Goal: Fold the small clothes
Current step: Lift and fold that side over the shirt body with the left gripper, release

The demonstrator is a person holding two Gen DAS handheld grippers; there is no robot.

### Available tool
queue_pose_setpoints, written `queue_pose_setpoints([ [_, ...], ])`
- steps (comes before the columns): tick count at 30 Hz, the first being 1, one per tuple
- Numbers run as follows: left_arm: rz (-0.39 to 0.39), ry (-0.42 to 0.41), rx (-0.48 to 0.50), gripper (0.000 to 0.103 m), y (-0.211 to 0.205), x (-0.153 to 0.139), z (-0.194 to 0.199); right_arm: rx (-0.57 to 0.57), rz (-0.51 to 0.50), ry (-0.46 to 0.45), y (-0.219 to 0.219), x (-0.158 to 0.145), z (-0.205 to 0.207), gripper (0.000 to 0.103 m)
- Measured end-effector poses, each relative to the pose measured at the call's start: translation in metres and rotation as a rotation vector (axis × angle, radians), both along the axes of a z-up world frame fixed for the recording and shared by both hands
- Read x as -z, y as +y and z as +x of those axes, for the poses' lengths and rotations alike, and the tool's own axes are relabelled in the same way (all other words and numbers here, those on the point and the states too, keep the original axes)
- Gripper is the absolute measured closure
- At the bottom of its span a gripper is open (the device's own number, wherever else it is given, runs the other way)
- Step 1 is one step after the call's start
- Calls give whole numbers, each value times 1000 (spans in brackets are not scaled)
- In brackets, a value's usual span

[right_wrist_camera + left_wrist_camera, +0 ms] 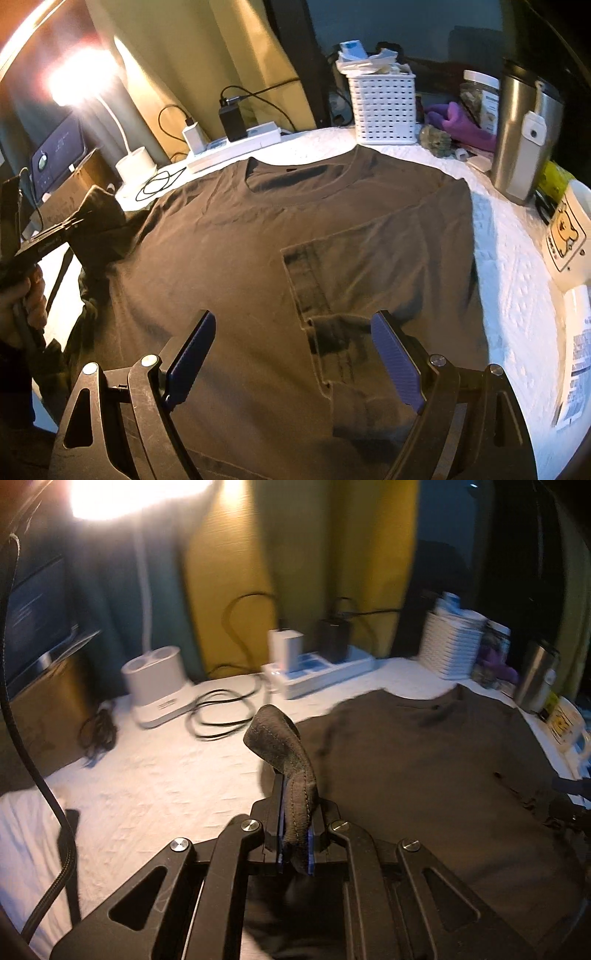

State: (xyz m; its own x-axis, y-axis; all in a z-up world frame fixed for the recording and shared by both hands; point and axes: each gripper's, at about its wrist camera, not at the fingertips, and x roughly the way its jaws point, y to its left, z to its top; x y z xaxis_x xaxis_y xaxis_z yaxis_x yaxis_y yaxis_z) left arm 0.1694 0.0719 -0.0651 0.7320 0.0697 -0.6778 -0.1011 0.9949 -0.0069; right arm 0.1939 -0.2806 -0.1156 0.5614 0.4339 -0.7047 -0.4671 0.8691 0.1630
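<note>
We see one dark t-shirt (295, 229) on the white cloth (509, 266), one white basket (384, 107) beyond its collar. Our left gripper (293, 812) pinches its sleeve (284, 746); our right gripper (291, 354) hangs released above its hem.

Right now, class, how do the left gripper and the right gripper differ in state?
1. The left gripper is shut on the shirt sleeve; the right gripper holds nothing.
2. The left fingers are pressed together; the right fingers stand wide apart above the shirt.
Both have black frames and blue-faced fingers.
</note>
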Motion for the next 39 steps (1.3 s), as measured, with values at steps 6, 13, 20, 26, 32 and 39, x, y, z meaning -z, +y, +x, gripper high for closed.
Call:
queue_pose_setpoints([
  [6,19,65,95,95,-48,11,15,19,35,-1,-21,2,-3,16],
  [13,13,227,160,88,-91,41,33,44,52,9,-41,8,-8,16],
  [20,-96,209,263,49,-100,23,9,54,61,9,-49,10,-11,16],
  [26,-132,177,216,48,-62,8,-14,38,60,10,-41,11,-13,16],
  [32,-118,162,105,47,-12,18,-16,12,46,10,-29,11,-15,16],
  [39,-215,187,132,47,4,33,-4,10,27,4,-21,7,-18,16],
])
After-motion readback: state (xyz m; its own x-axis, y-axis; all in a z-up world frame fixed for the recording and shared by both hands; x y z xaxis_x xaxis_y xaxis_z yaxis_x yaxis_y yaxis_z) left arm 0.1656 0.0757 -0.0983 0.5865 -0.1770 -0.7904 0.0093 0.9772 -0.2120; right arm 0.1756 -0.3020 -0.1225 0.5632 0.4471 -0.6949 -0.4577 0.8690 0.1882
